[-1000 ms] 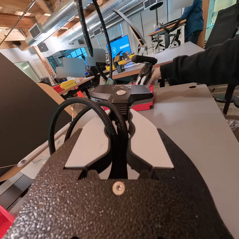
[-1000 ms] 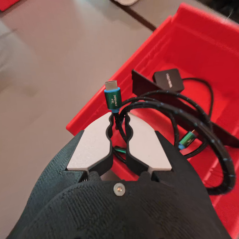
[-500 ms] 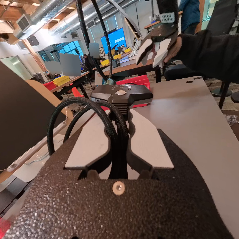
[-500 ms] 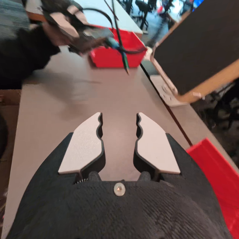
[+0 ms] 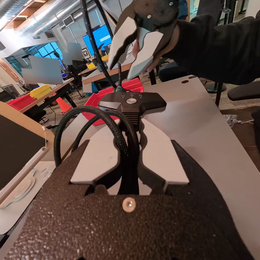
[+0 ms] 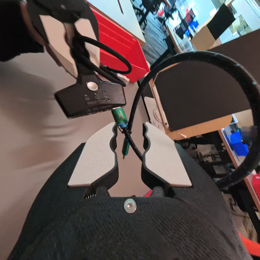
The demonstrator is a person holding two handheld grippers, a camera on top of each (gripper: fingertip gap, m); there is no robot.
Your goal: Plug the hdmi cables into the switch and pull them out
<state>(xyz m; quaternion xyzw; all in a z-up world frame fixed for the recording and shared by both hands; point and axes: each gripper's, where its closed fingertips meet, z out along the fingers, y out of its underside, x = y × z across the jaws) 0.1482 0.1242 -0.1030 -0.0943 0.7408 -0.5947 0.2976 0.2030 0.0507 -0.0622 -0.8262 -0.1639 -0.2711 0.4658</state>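
My left gripper (image 5: 130, 123) is shut on the black braided lead at the neck of the black HDMI switch (image 5: 132, 102) and holds the switch above the grey table (image 5: 190, 126). A green HDMI plug (image 5: 118, 90) sits in the switch's far side, and its black cable (image 5: 97, 46) rises upward. In the right wrist view, my right gripper (image 6: 129, 125) is open just below the switch (image 6: 90, 98). The green plug (image 6: 119, 116) sits at a port right by its fingertips. A second green plug (image 6: 125, 146) hangs between the fingers. The left gripper (image 6: 84, 70) shows at the top left.
A red bin (image 5: 95, 98) stands on the table behind the switch and also shows in the right wrist view (image 6: 119, 46). A black panel with a wooden edge (image 5: 16, 147) stands along the table's left side. The cable loops wide to the right (image 6: 250, 87).
My right gripper let go of the HDMI cable it held over the red bin, opened, and swung up close to the switch's ports. The left gripper kept its hold on the switch.
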